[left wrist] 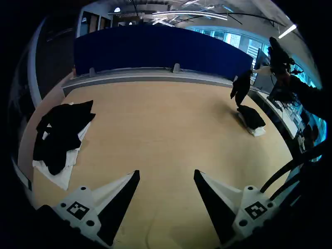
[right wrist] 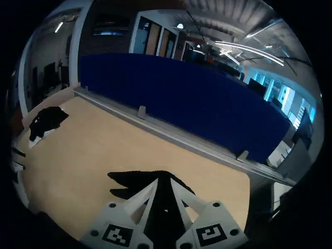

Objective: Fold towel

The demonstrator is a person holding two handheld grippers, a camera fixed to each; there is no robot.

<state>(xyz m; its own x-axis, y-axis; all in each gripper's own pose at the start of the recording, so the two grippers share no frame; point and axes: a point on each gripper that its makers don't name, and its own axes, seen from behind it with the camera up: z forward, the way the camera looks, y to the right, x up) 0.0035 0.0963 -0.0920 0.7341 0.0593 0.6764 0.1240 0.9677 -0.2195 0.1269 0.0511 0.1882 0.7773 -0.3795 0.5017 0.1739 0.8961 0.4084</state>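
Right gripper view: the black towel (right wrist: 133, 182) is pinched between the jaws of the right gripper (right wrist: 164, 179), above the pale wooden worktop (right wrist: 91, 145). Left gripper view has that towel dangling just over a small folded stack (left wrist: 252, 118) at the worktop's far right. The left gripper (left wrist: 167, 175) hovers, jaws wide apart, gripping nothing. A loose heap of black and white towels (left wrist: 60, 137) lies at the left edge, with a blue partition (left wrist: 157, 50) behind.
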